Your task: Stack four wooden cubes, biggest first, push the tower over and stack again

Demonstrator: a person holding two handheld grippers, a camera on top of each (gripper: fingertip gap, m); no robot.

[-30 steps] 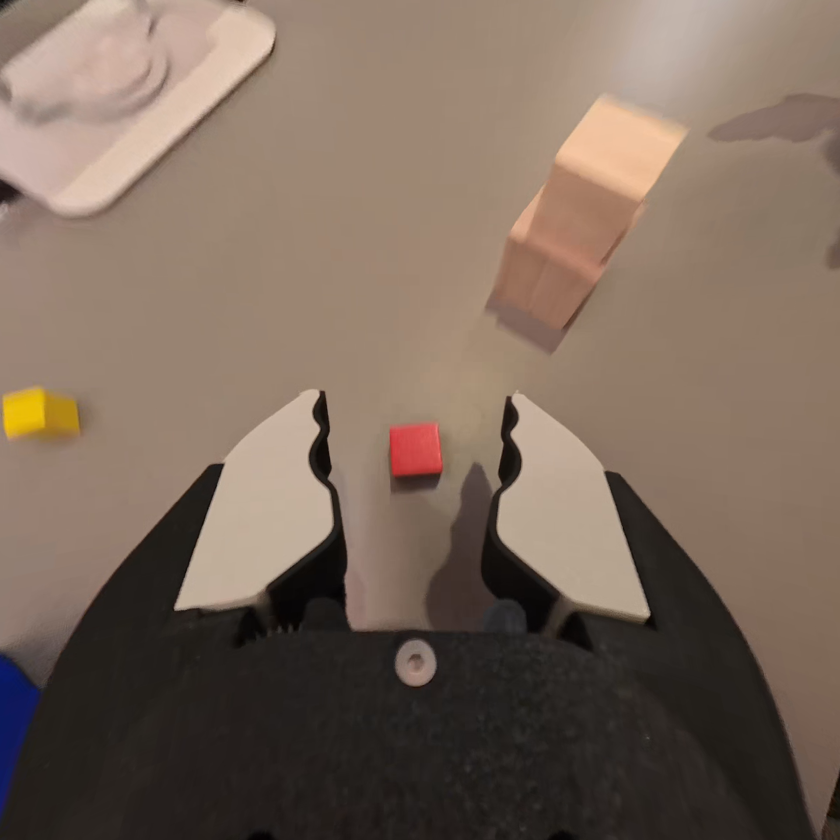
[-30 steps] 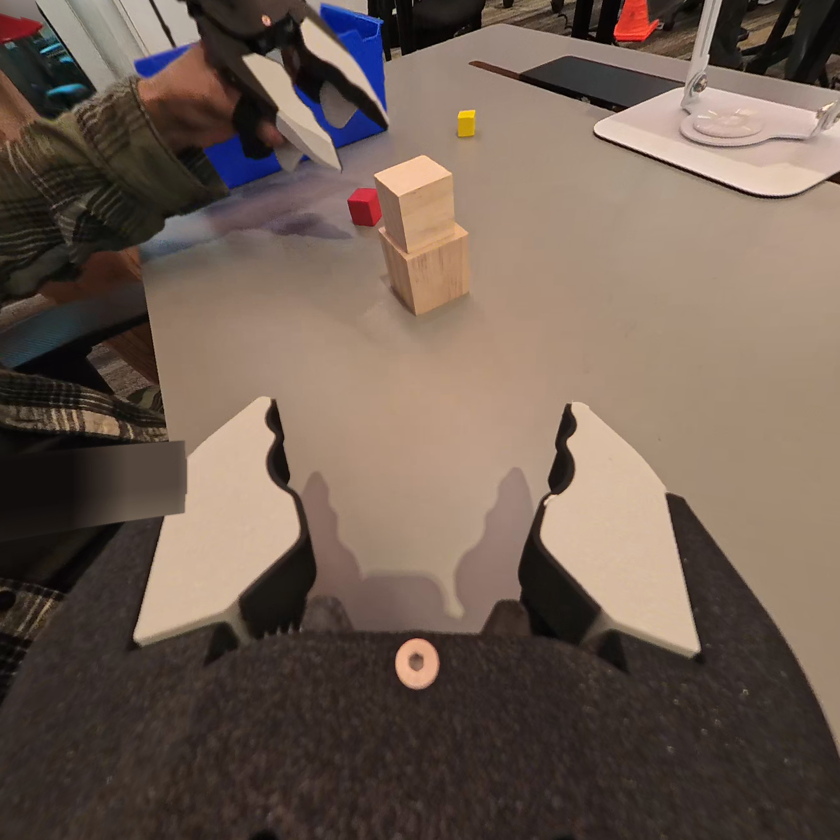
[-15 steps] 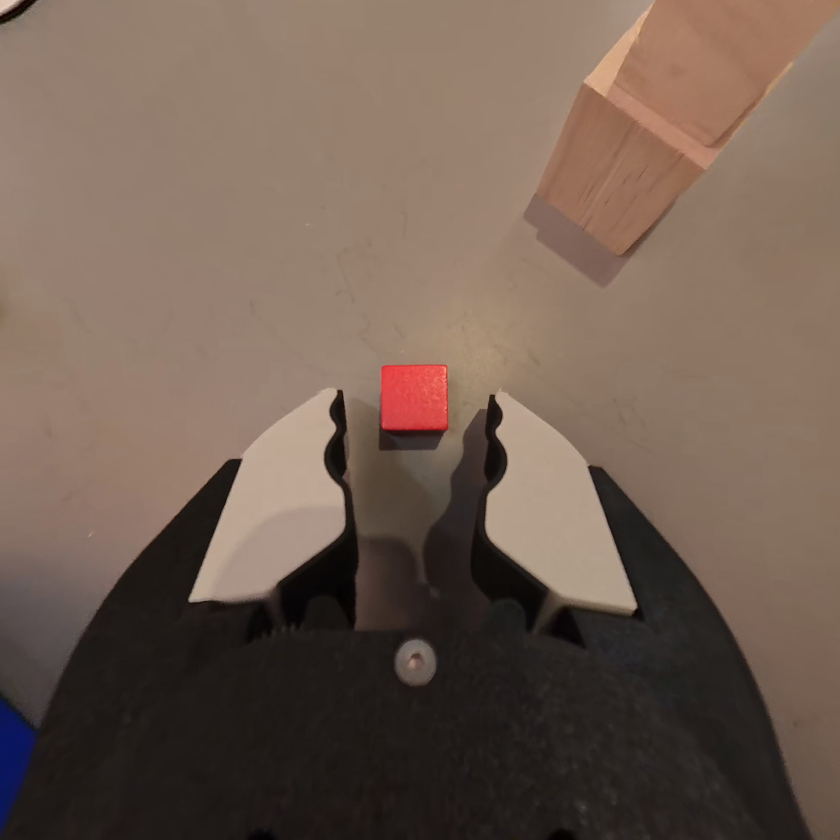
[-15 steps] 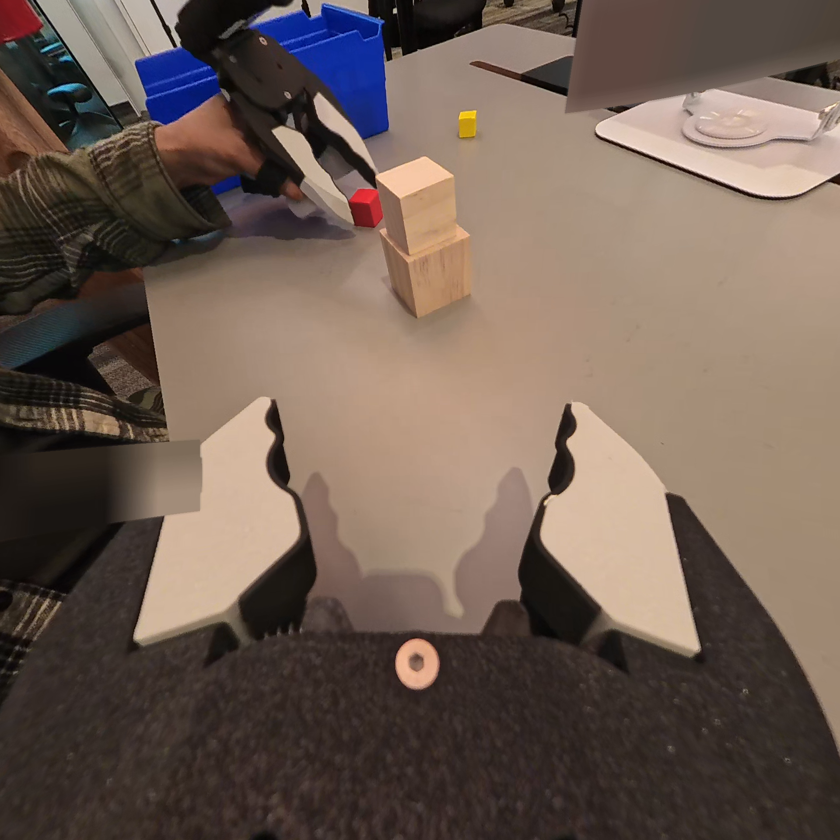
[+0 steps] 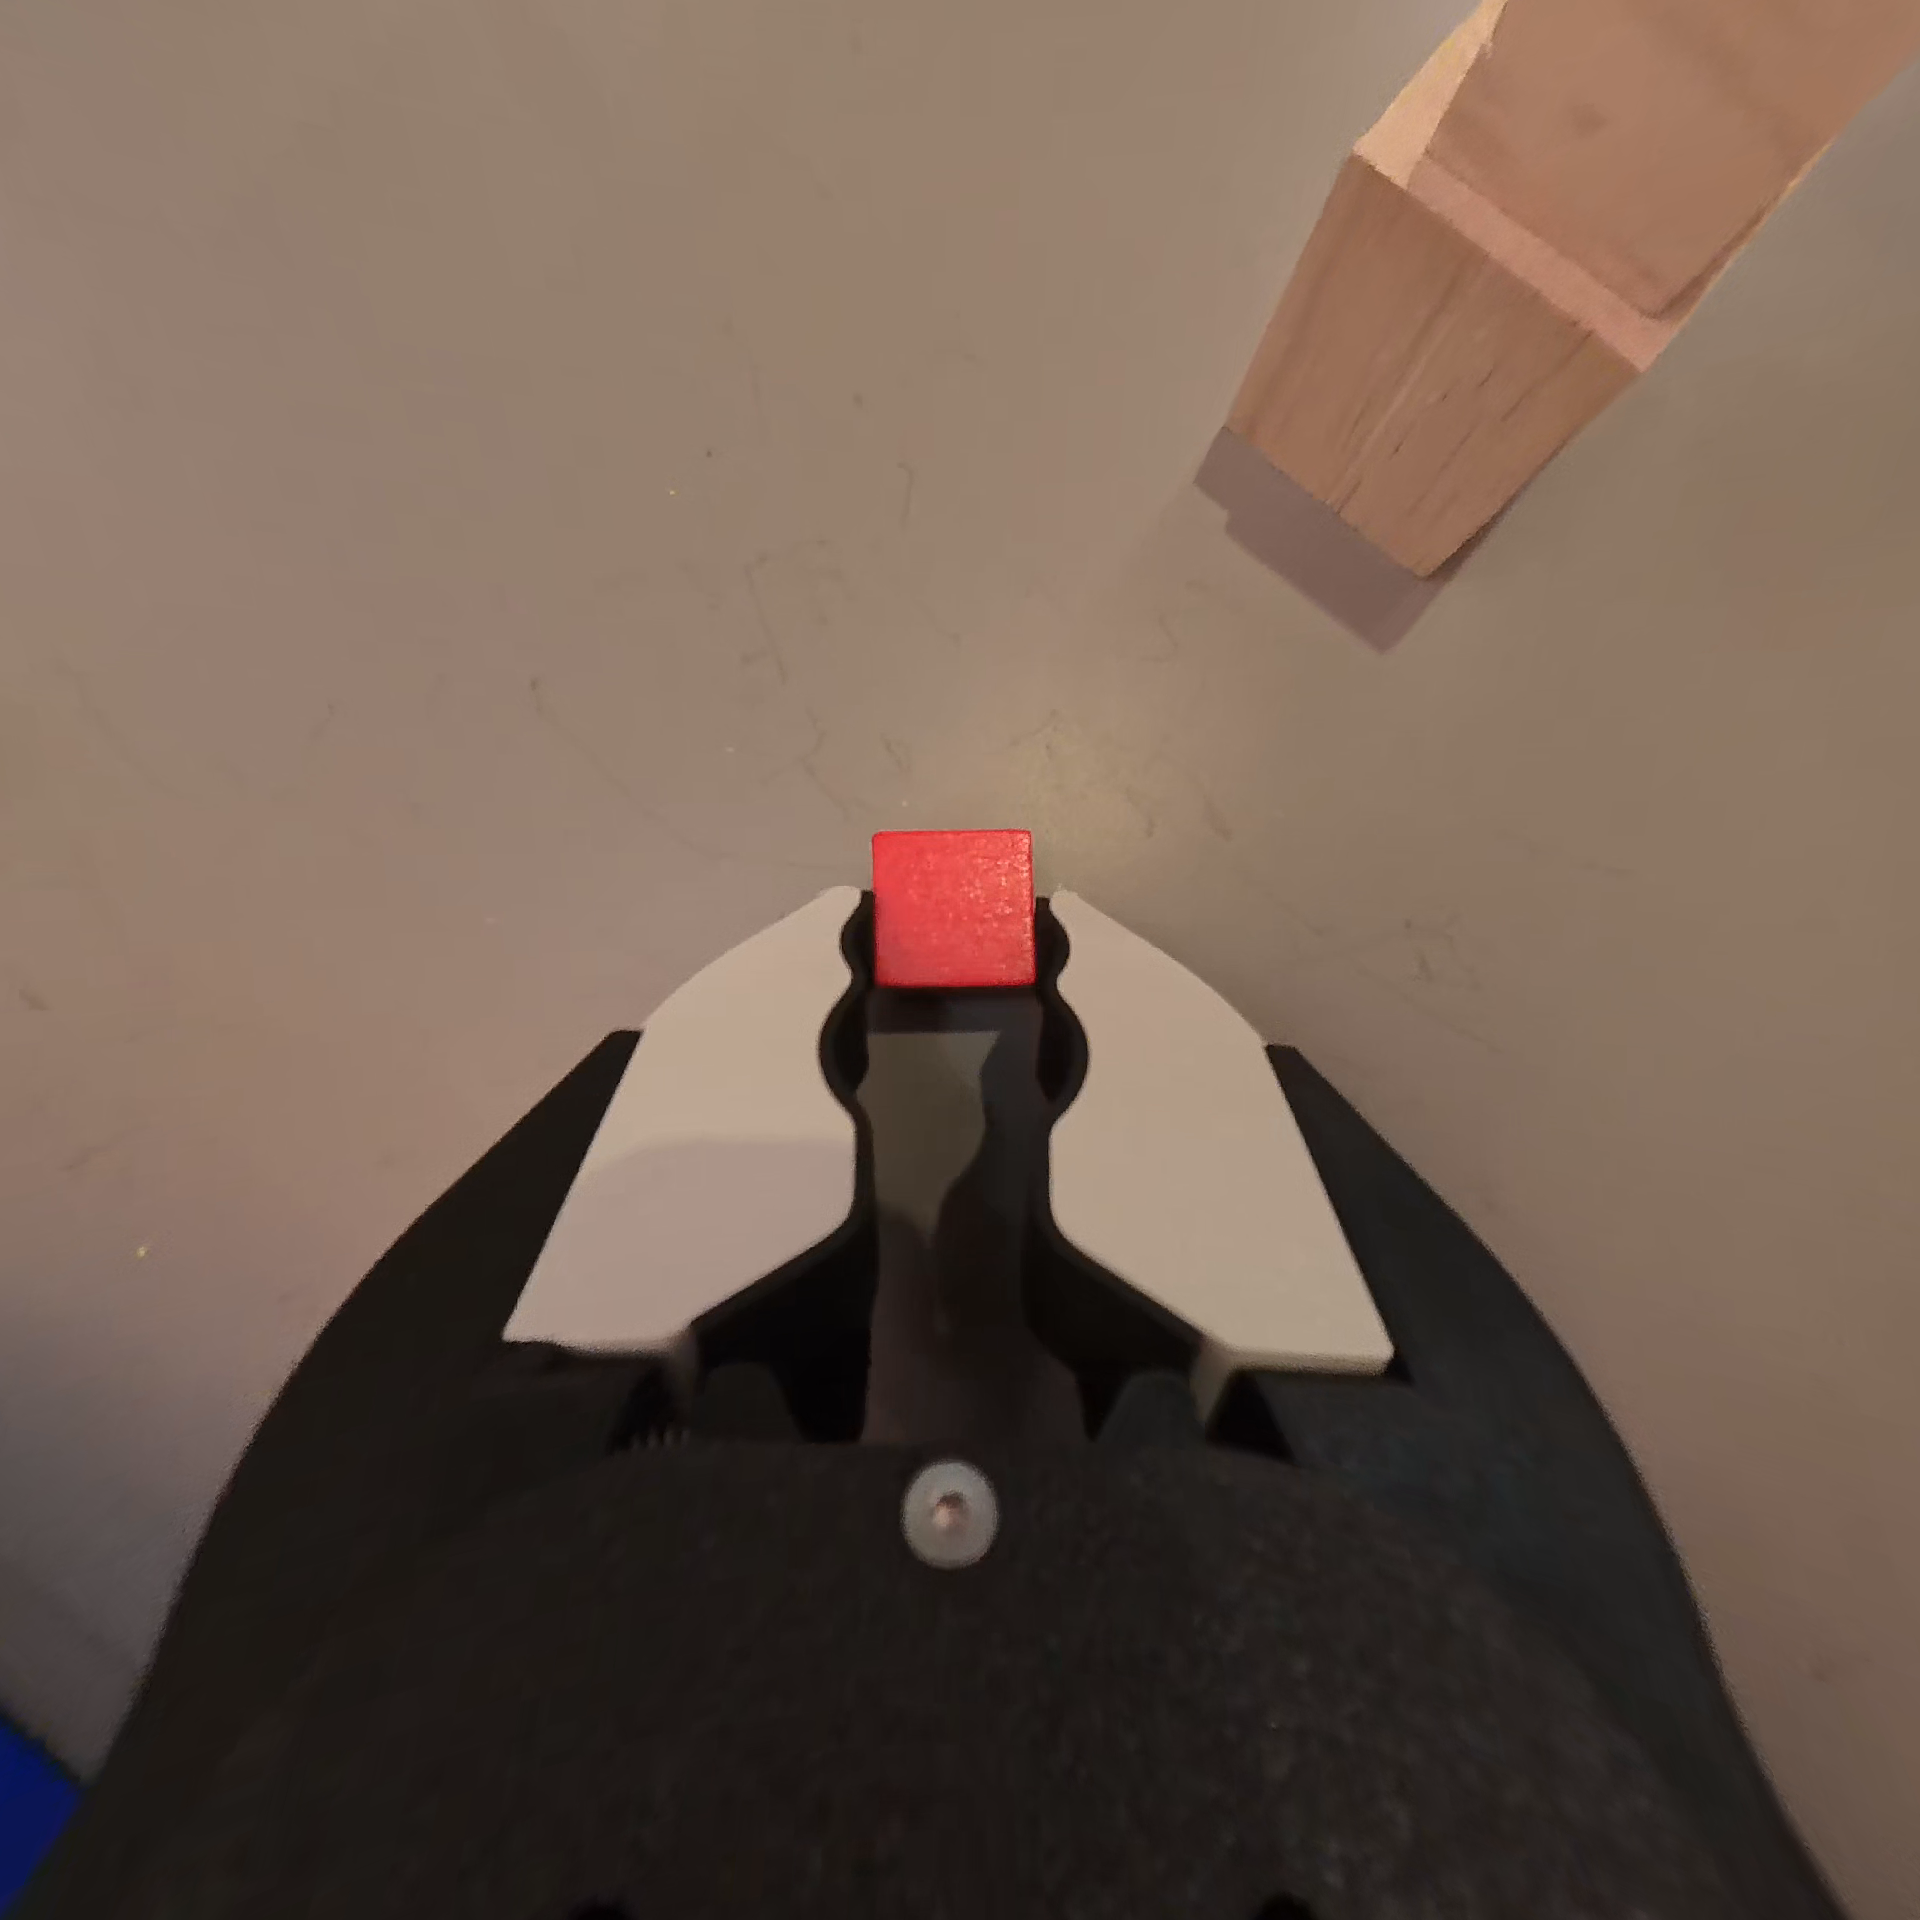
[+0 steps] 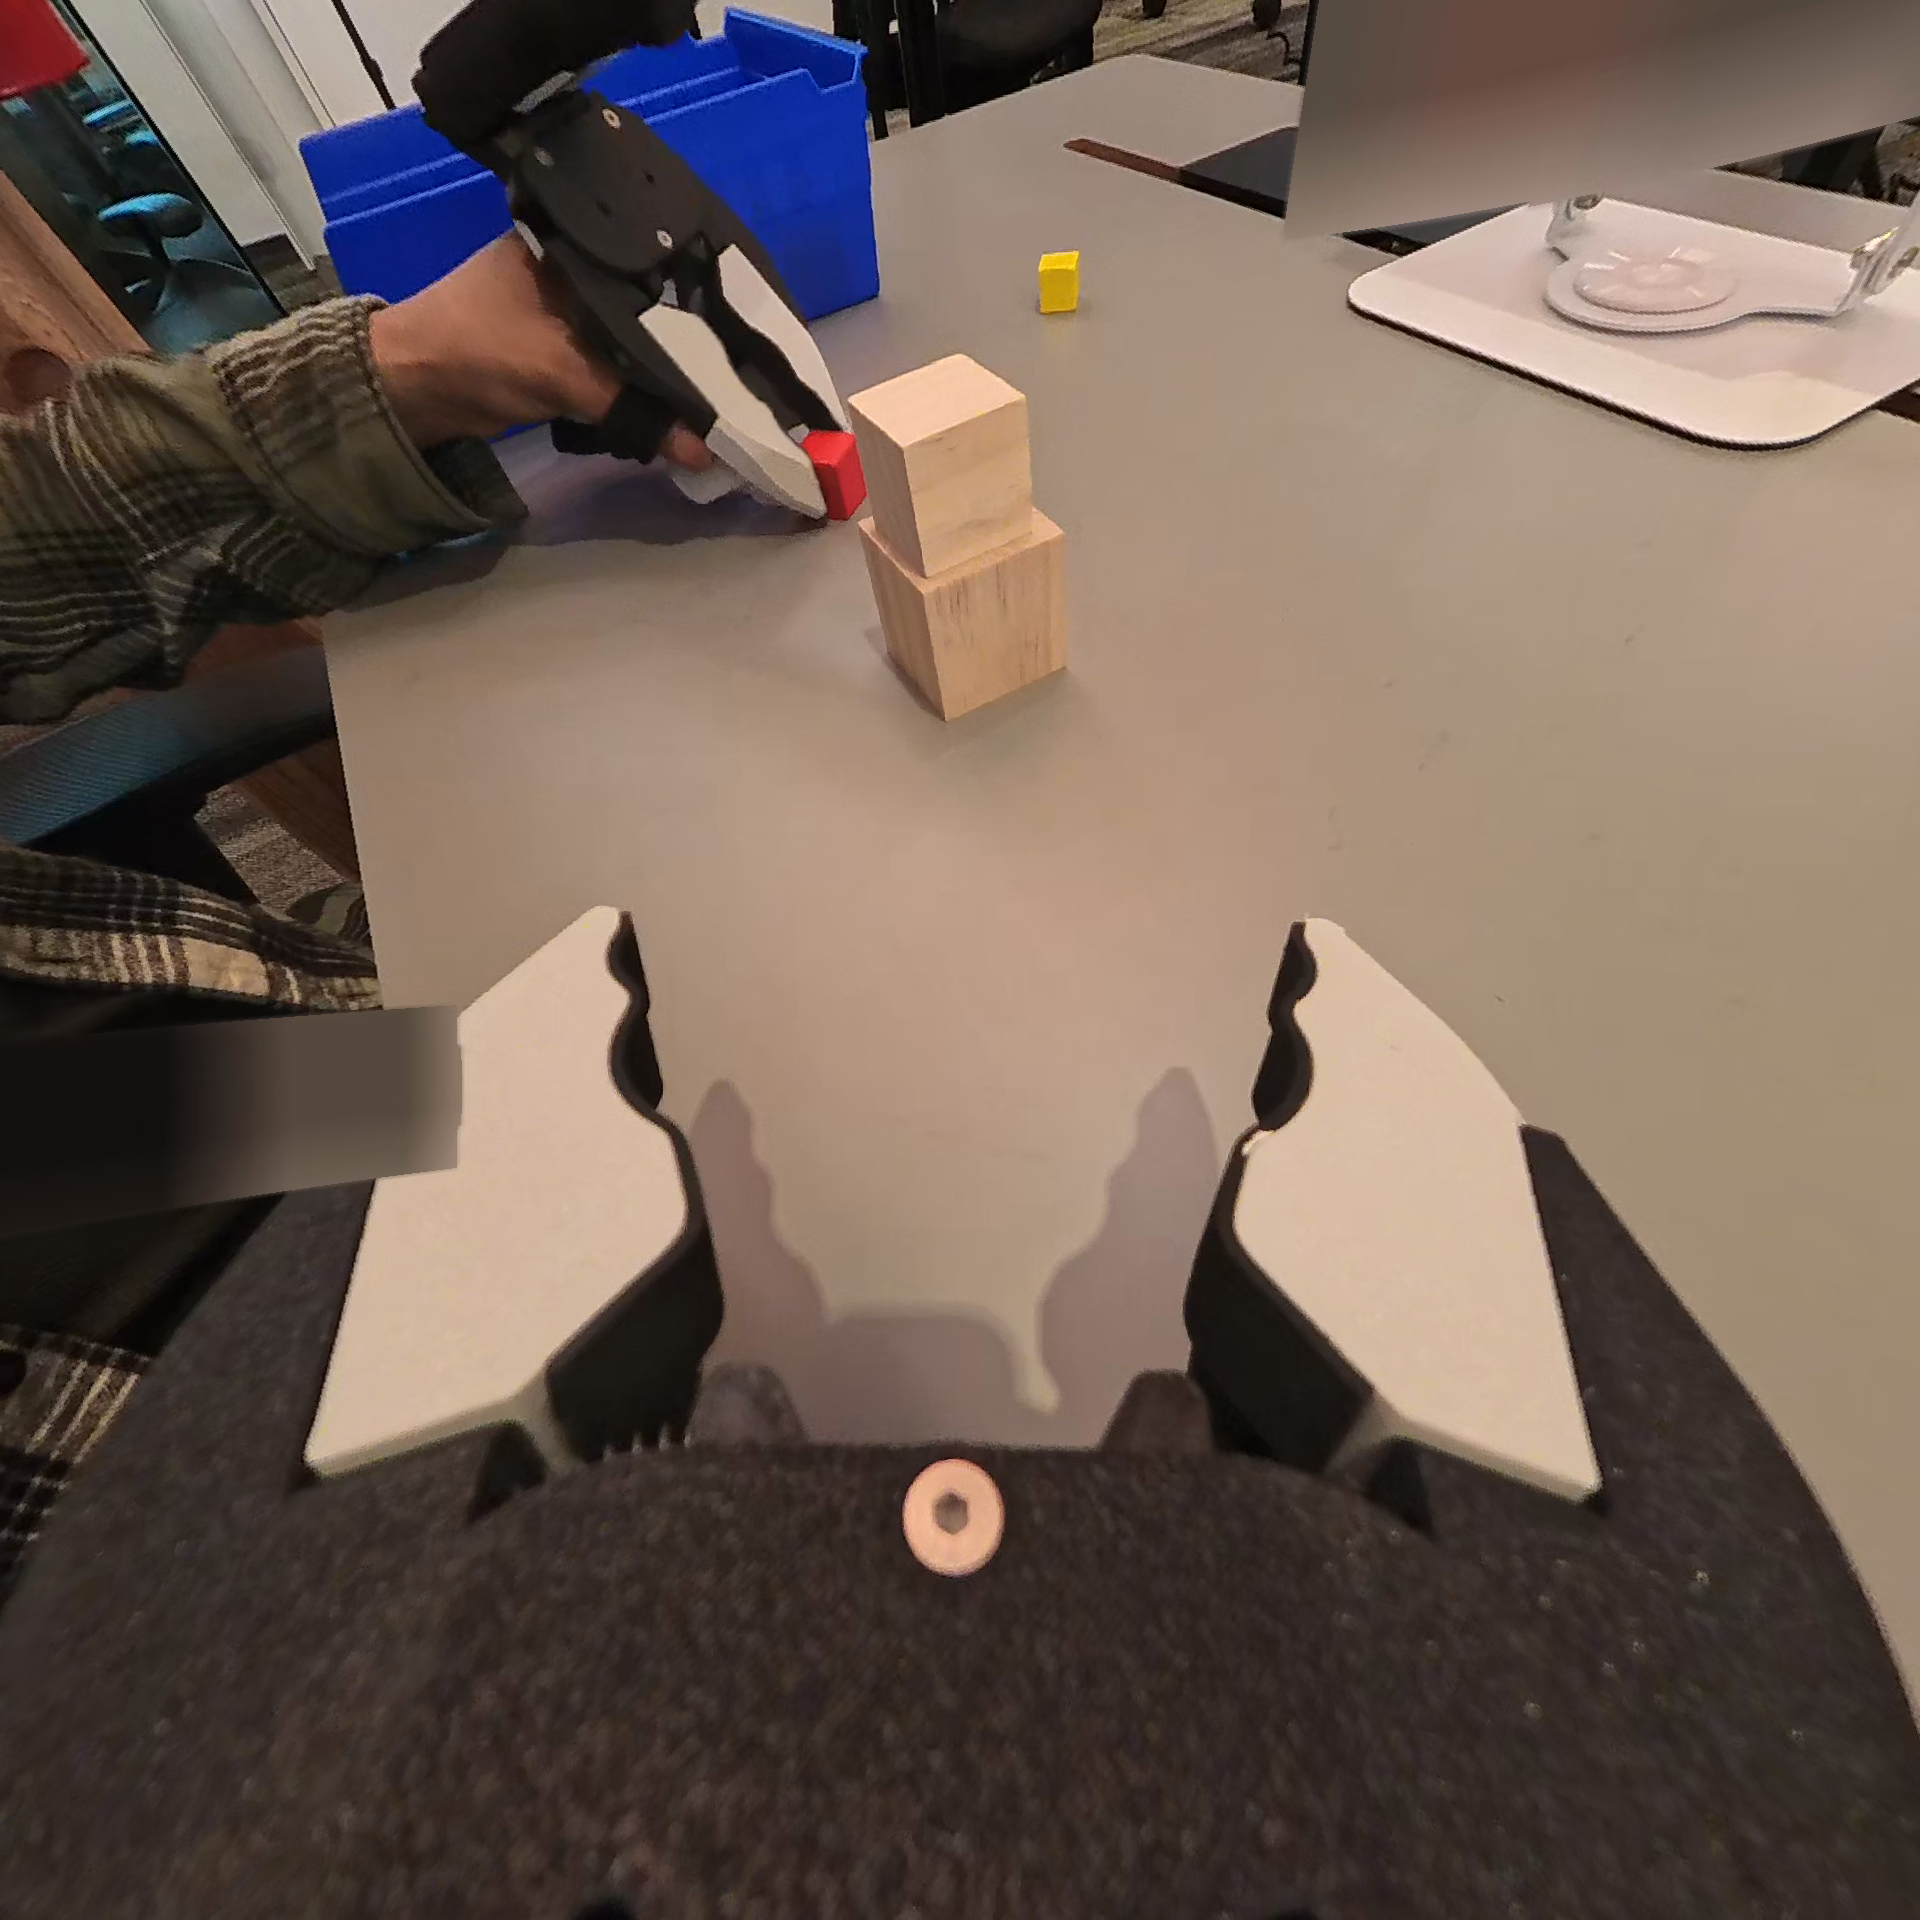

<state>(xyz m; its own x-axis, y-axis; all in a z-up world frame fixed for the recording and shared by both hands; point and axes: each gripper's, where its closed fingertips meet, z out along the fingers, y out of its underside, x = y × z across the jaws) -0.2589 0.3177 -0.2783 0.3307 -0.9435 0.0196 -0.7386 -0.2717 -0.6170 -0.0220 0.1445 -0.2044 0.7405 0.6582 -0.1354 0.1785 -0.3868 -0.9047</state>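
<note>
The left claw (image 5: 954, 914) is seen pinched onto the red cube (image 5: 954, 909), which sits at the very tips of the fingers (image 5: 727, 1122) with its far half projecting beyond them; whether it rests on the counter (image 5: 416, 520) or is just lifted cannot be told. The two-cube stack (image 6: 961, 540), smaller block on larger, stands ahead and to the right of this claw, close by, and in the right wrist view the red cube is level with the upper block's side. Judged next: the cube must be raised above that upper block and carried rightward. The right claw (image 6: 961, 1023) is held spread and empty, low over the counter, well behind the stack; the left is the nearer. The yellow cube (image 6: 1058, 283) lies beyond the stack, apart
</note>
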